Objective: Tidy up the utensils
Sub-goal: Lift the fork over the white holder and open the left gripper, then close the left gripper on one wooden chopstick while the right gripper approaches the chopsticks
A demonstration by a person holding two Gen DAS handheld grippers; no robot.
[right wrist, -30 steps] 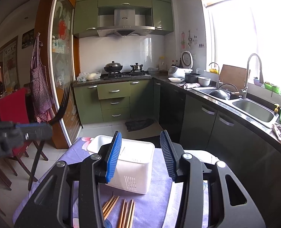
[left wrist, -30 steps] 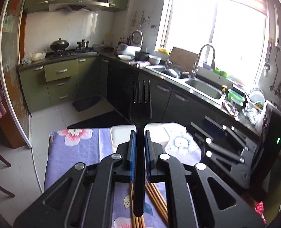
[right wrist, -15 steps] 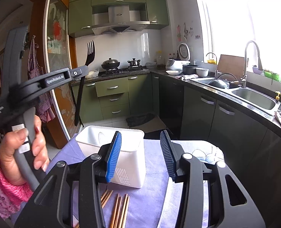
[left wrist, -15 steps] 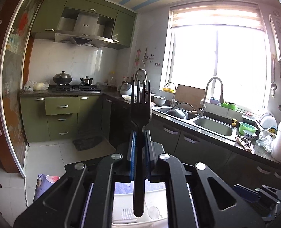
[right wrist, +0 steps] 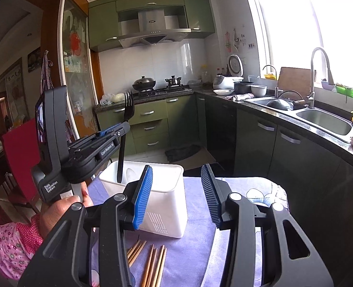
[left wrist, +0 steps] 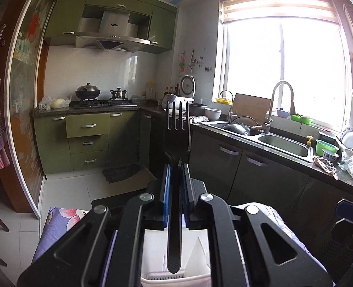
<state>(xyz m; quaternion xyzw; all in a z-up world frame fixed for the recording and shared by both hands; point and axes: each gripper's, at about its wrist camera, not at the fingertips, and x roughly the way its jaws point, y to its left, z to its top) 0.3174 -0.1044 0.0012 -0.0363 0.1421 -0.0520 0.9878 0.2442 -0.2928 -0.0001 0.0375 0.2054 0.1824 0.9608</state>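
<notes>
The left gripper (left wrist: 175, 167) has its blue pads pressed together on the neck of a black fork (left wrist: 177, 131), which stands upright at the centre of the left wrist view with its tines up and its handle end hanging inside the open top of a white utensil holder (left wrist: 200, 258) at the bottom of the frame. In the right wrist view the same gripper (right wrist: 125, 125) reaches in from the left, held by a hand (right wrist: 57, 215) with a pink floral sleeve (right wrist: 6, 246) at the lower left, and the fork (right wrist: 126, 119) dips its handle into the holder's (right wrist: 162, 205) near-left corner. The right gripper (right wrist: 176, 191) fills the lower middle of its view, jaws parted with nothing between them, just in front of the holder. Wooden chopsticks (right wrist: 150, 260) lie on the purple floral tablecloth (right wrist: 195, 239) at the bottom, in front of the holder.
</notes>
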